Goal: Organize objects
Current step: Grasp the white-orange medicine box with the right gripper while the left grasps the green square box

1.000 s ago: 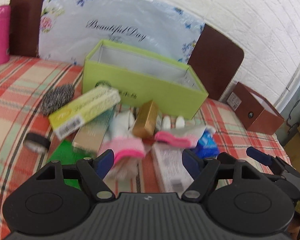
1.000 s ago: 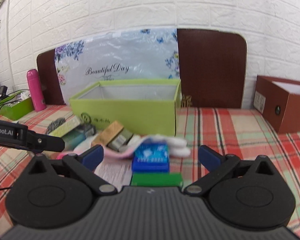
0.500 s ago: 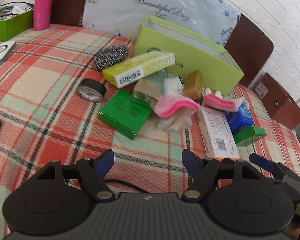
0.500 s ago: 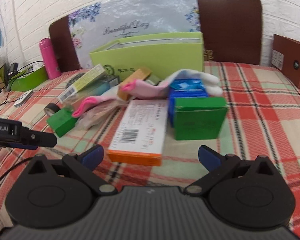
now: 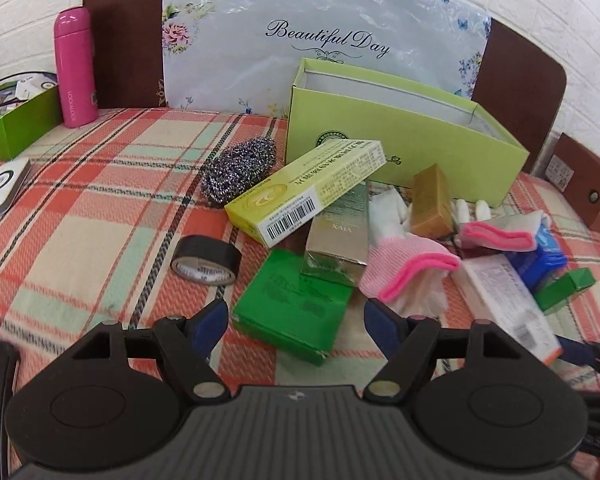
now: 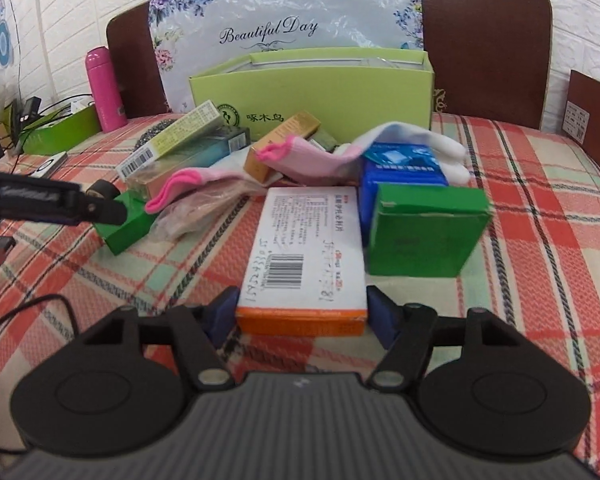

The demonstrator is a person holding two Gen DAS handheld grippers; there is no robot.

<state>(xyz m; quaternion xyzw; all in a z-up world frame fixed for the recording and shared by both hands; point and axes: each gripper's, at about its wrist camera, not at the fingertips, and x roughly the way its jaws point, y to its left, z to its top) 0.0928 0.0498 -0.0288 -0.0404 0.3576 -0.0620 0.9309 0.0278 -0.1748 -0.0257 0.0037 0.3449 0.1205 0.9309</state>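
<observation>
Here the right gripper [image 6: 301, 312] is closing its fingers across the near end of the white-and-orange carton [image 6: 306, 260], which is lying near the front edge of the plaid surface [image 6: 540, 240]; apparently light, stiff cardboard, it is best gripped across its narrow sides, while the left gripper [image 5: 297, 322] is hovering open and empty.

A pile of boxes [image 5: 306, 188] and socks [image 5: 410, 270] lies before the open box [image 5: 404, 136]; tape [image 5: 206, 260] and scourer [image 5: 238, 170] lie left of it.
</observation>
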